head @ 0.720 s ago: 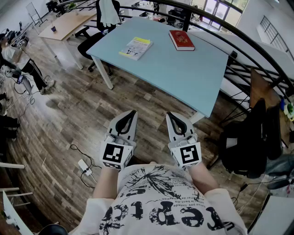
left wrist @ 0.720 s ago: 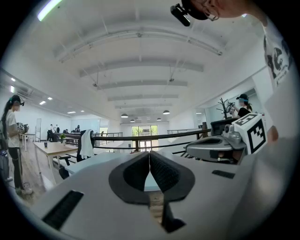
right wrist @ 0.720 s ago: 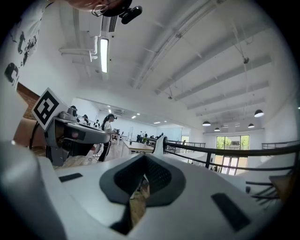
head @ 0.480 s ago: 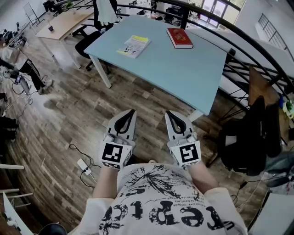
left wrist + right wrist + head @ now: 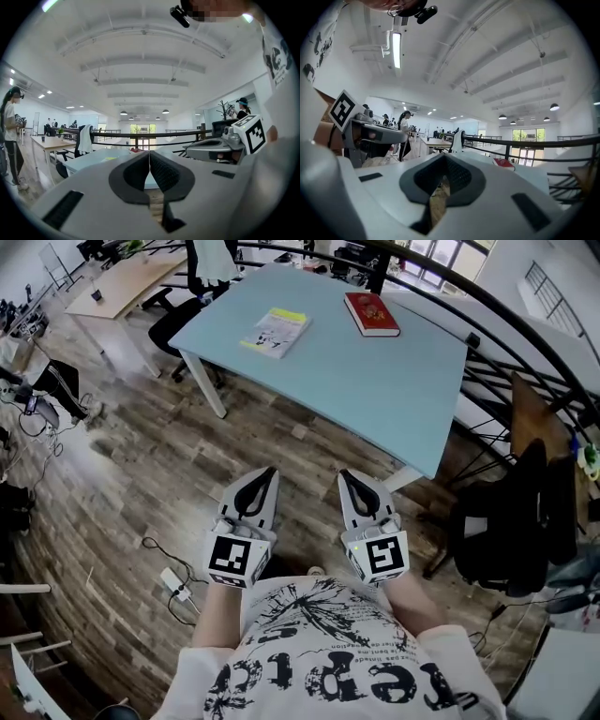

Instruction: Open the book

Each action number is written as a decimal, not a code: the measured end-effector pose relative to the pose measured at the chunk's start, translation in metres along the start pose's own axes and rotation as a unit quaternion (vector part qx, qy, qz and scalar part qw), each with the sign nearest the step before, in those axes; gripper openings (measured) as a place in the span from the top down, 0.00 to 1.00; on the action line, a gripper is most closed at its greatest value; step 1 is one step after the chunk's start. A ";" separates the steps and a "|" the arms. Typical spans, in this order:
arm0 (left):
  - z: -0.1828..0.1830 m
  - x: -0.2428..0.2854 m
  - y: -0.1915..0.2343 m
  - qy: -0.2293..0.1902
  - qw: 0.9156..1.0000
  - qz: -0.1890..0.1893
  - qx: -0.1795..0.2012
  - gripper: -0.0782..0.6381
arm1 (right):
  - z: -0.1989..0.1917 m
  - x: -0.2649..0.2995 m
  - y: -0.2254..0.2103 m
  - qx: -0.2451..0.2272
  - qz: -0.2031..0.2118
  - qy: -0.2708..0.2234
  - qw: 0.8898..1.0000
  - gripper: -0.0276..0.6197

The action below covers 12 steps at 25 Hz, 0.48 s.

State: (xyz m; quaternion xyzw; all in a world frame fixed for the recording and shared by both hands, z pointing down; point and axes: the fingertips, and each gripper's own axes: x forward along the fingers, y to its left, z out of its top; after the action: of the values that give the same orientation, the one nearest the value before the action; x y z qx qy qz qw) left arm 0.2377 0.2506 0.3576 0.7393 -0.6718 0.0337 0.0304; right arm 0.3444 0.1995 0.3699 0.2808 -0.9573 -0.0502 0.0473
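Standing well back from the tabletop (image 5: 356, 381), you hold the left tool (image 5: 270, 472) with its jaws pressed together on nothing, and the right tool (image 5: 345, 474) likewise closed and empty. On the tabletop's far side lie a thin yellow-topped booklet (image 5: 276, 333), likely light and floppy, and right of it a red book (image 5: 371, 315), probably stiff-covered. Lift either cover at its free edge.

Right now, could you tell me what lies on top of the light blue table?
Two closed books on the table: a red book near the far edge, a yellow-and-white book left of it. Their covers hide the pages.
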 end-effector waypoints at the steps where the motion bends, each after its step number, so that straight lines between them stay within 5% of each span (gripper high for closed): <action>1: 0.002 0.002 0.010 -0.004 1.000 -0.001 -0.001 0.86 | -0.001 0.009 0.003 0.001 -0.002 0.003 1.000 0.94; 12: 0.008 0.003 0.187 -0.005 1.000 -0.008 -0.009 0.86 | 0.023 0.160 0.063 0.004 -0.034 0.010 0.999 0.94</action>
State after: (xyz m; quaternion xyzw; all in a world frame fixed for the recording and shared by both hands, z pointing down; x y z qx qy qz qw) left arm 0.0519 0.2291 0.3498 0.7447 -0.6661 0.0239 0.0344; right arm 0.1736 0.1671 0.3647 0.3138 -0.9469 -0.0447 0.0543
